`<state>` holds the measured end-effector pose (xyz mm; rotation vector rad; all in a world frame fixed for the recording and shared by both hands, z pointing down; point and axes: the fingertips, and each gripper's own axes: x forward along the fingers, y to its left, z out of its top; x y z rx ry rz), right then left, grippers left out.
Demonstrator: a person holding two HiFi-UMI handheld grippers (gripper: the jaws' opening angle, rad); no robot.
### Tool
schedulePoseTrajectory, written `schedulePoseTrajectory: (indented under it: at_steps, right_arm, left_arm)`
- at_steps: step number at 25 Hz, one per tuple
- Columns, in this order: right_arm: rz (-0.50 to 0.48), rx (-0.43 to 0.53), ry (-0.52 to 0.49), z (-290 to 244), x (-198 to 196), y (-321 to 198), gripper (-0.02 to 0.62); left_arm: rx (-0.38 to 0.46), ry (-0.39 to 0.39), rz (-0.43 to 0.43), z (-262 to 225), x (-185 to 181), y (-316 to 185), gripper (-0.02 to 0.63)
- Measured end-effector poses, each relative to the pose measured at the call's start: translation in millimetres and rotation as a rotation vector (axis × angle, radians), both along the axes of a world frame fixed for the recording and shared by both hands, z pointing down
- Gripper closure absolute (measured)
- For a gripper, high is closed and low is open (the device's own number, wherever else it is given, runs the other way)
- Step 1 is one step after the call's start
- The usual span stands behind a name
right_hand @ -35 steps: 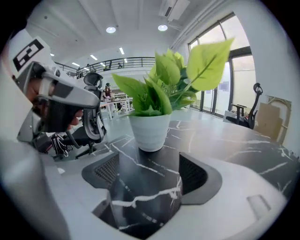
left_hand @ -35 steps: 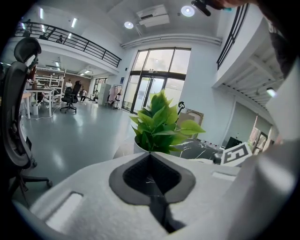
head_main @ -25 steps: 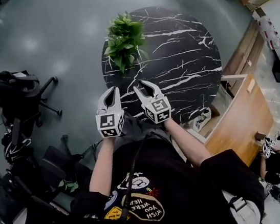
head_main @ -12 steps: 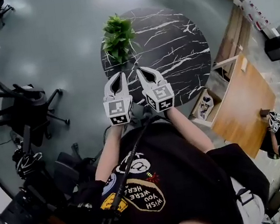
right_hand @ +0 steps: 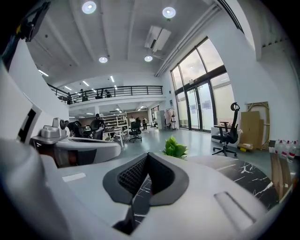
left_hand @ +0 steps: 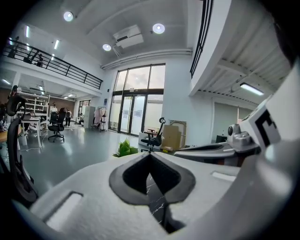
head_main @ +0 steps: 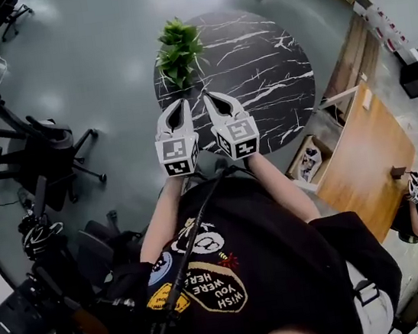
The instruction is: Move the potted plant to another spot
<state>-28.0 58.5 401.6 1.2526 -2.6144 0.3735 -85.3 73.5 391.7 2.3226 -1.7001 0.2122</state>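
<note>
Potted plant is sitting at the far left rim of the round black marble bench, upright, with leaves covering the pot in the head view.

Both tongs are hanging at chest height over the near rim, well apart from the plant and pointing roughly at it.

- Left tongs: tips are meeting, nothing between them, touching nothing.
- Right tongs: also fully closed, empty and touching nothing.

This is fitting two stages: heading in for the plant, or backing off with it already standing at its new spot. I can't tell which.

What's applying either way:
- Keeping both tongs clear of the leaves.
- No sideways knocks. The plant is sitting close to the rim and is looking top-heavy.
- Keeping the plant centred in both gripper views.
</note>
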Motion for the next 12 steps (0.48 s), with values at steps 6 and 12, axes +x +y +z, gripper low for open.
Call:
schedulePoseTrajectory:
  at_steps: [6,12]
  right_arm:
    - [-0.017,0.002,-0.001,-1,-3,9,0.594]
    - [-0.031,0.002,0.001,-4,-6,15,0.594]
  left_arm:
    - [-0.003,-0.005,0.007,1,4,7,0.603]
    - [0.007,-0.01,0.004,-5,4,12,0.603]
